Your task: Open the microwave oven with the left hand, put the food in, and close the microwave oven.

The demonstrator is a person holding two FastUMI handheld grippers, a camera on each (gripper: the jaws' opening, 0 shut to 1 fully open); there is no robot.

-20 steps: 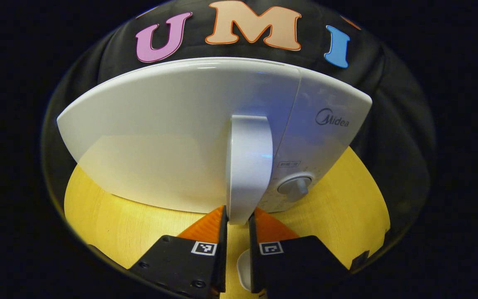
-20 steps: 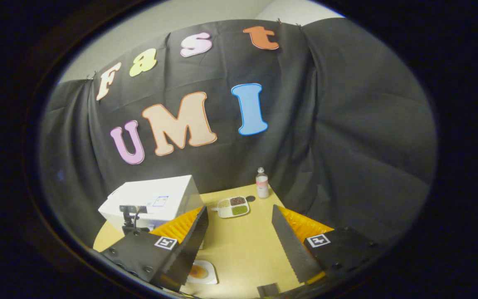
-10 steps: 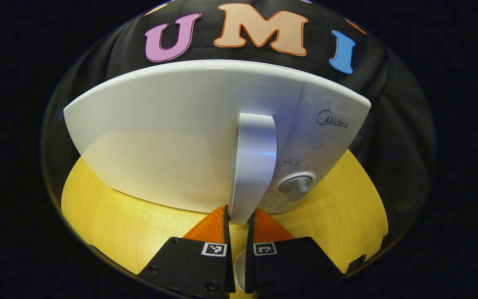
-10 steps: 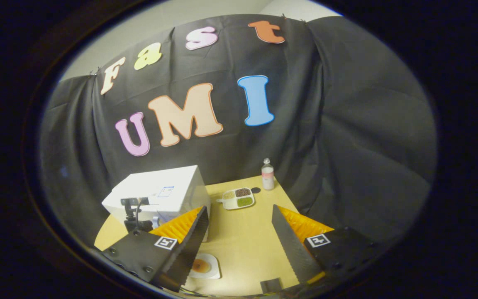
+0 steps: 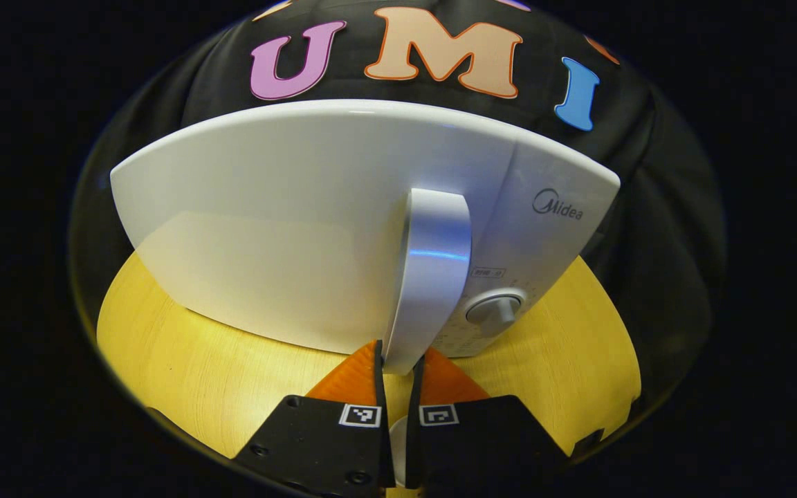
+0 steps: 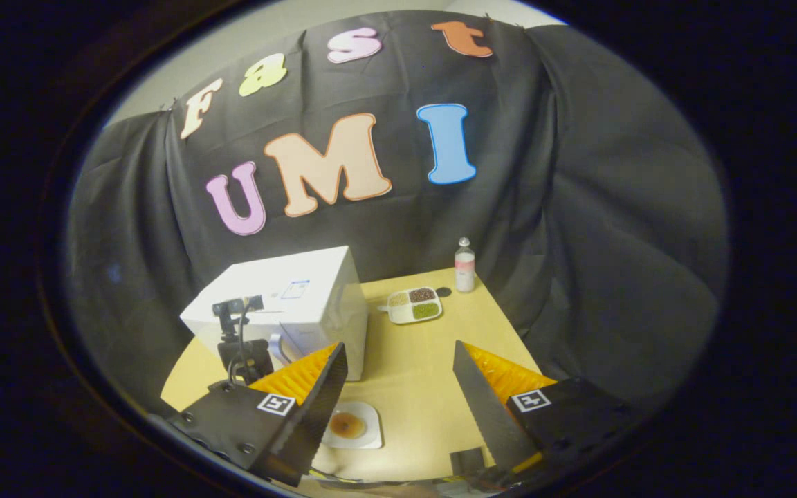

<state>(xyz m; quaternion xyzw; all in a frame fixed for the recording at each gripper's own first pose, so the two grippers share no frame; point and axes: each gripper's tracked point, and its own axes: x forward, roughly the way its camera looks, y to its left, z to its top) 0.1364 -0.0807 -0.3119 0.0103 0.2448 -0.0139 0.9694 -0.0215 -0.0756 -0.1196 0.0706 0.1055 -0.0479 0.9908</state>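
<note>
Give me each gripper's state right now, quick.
Left gripper: shut on the microwave door handle.
Right gripper: open, holding nothing, above the table.

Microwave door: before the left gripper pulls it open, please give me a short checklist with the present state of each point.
1. Left gripper closed on the door handle: ok, both fingers press its lower end.
2. Door of the microwave shut, ready to pull: ok, no gap visible.
3. Food plate out of the door's swing: cannot tell; it lies on the table near the microwave's front corner.
4. Right gripper free to take the food: ok, open and holding nothing.
5. Divided tray and bottle away from the door: ok, they stand behind, to the side.
</note>
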